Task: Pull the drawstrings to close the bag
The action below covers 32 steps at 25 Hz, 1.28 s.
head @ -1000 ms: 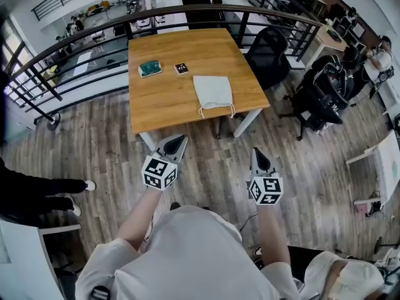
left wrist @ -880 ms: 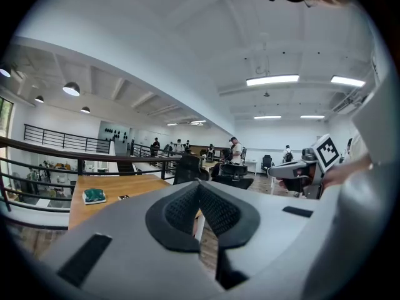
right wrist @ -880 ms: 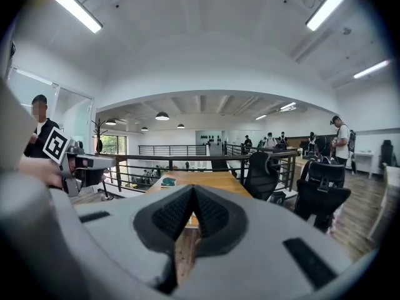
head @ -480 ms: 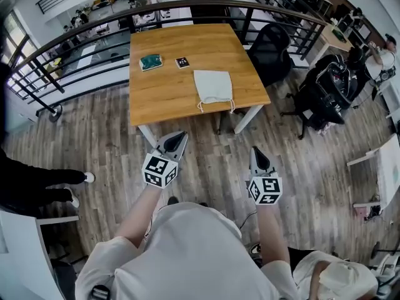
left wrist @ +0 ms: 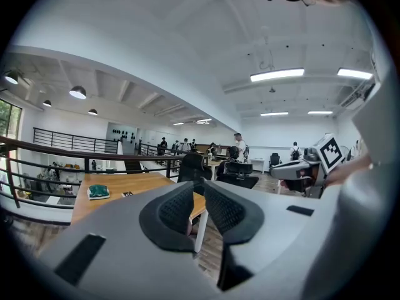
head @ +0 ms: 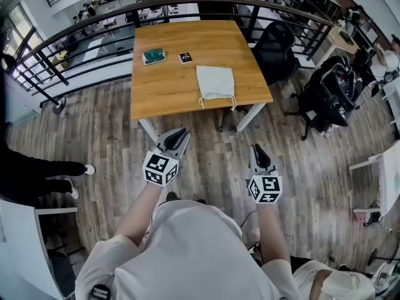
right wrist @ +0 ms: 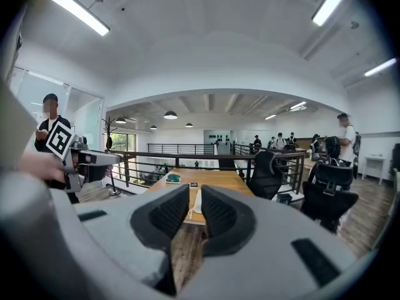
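Head view, looking steeply down: the person stands on a plank floor [head: 112, 136] short of a wooden table [head: 169, 86], both grippers held in the air well apart from it; the left gripper [head: 177, 136] has its jaws opening, a narrow gap between the pads with nothing in it; the right gripper [head: 258, 152] has its jaws slightly apart, likewise empty, the far table showing through the gap in its own view; the pale cloth bag [head: 215, 82] lies flat near the table's near right edge, its drawstrings [head: 201, 101] trailing at the near end toward the person; a green object [head: 154, 56] and a small dark card [head: 185, 57] lie farther back; a black office chair [head: 275, 45] stands beside the table's right side.
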Motion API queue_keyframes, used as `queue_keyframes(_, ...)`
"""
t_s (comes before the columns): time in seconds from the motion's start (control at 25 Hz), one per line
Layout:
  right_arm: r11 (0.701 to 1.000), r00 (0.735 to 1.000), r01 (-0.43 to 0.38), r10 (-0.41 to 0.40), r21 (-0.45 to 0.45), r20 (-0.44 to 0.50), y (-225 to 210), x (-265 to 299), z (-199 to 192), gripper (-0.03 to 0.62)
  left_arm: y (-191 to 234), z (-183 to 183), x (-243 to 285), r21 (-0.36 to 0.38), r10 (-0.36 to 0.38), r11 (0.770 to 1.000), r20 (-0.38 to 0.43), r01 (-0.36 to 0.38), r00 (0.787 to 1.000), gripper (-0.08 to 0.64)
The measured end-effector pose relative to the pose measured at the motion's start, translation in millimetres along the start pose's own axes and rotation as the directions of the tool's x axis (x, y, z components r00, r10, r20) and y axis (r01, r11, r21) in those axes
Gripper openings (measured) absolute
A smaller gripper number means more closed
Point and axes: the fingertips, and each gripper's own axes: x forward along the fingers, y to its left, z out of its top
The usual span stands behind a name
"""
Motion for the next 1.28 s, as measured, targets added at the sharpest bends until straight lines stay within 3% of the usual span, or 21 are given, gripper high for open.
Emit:
queue_keyframes(0.68, 1.0, 0.999, -0.024, 0.025, 0.016, -0.035, -28.8, 5.7, -19.5, 0.058, -8.1, -19.3, 9.1, -0.003, 0.057, 0.998, -0.048, -0.058, 0.997, 0.064)
queue_keyframes(1.28, 1.0, 0.997, 0.013, -0.012, 0.016, -0.08, -49.8, 73.0, -21.0, 0.058, 42.1, -22.8, 73.1, -0.016, 0.023, 1.0, -0.072, -0.025, 0.997, 0.064)
